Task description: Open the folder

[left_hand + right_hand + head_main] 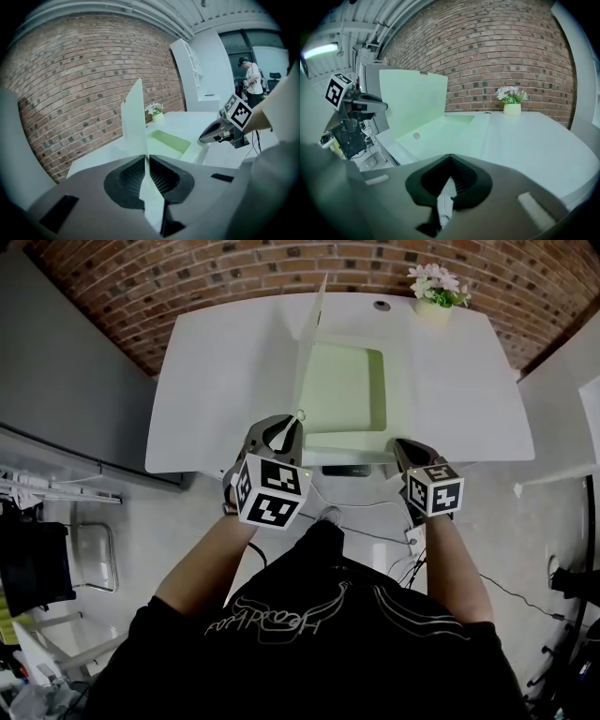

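Clamping left claw (296,418) on upright folder cover (412,98), right claw (401,444) together, pot (431,311) holding flowers (437,282).

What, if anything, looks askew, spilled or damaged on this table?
Nothing stands out. The folder's front cover stands upright, pinched in the left claw, while its back lies flat on the table. The flower pot sits upright at the far edge; nothing is spilled.
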Demonstrator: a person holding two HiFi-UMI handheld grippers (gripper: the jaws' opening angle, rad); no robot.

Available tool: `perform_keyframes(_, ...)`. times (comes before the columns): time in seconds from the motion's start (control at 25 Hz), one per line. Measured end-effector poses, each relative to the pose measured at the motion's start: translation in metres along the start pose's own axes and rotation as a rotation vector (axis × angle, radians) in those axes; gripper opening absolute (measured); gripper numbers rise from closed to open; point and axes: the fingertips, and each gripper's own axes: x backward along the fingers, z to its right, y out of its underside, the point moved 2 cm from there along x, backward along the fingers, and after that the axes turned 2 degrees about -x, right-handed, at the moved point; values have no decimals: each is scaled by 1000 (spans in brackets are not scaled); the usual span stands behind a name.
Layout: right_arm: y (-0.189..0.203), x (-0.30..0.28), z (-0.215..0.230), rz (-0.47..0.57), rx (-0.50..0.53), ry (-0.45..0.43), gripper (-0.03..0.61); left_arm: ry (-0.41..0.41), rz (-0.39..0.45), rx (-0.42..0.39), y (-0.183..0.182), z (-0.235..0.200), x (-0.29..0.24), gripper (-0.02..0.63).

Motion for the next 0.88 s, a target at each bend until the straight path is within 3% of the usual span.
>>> perform_keyframes(0.36, 0, -1, -2, 21, 13, 4, 0, -64, 6, 320, 32, -42, 12, 21)
perform_keyframes(0.88, 0, 0, -2, 27, 14, 4, 0, -142, -11, 526, 73, -74, 14, 21)
